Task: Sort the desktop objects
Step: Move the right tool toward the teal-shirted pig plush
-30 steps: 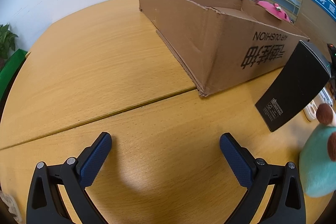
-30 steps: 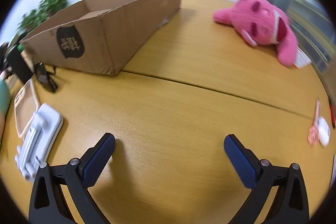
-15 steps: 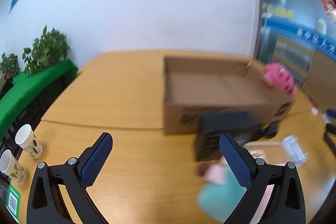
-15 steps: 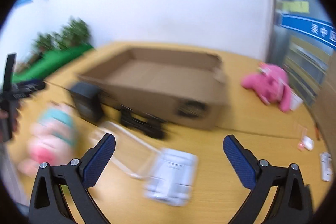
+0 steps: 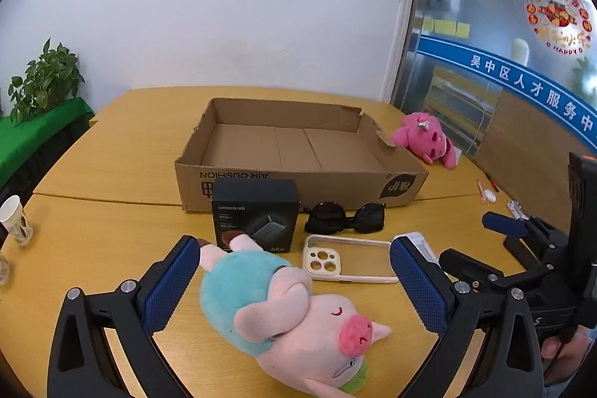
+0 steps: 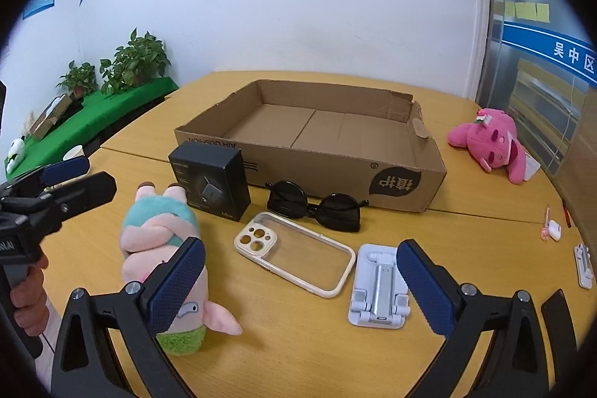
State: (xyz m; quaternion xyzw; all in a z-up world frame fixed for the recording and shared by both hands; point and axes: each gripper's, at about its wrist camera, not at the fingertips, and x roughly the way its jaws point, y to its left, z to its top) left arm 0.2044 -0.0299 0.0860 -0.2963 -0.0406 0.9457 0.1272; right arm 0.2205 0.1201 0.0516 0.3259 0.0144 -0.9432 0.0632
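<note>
1. We see a wooden tabletop (image 5: 112, 248) before a white wall.
2. The open cardboard box (image 5: 294, 144) sits mid-table; just before it lie a black charger box (image 5: 255, 219), sunglasses (image 5: 345, 218), phone case (image 5: 350, 258) and plush pig (image 5: 283, 308).
3. Our left gripper (image 5: 291, 282) hangs released over the pig.
4. Our right gripper (image 6: 300, 282) is released above the phone stand (image 6: 378, 290).
</note>
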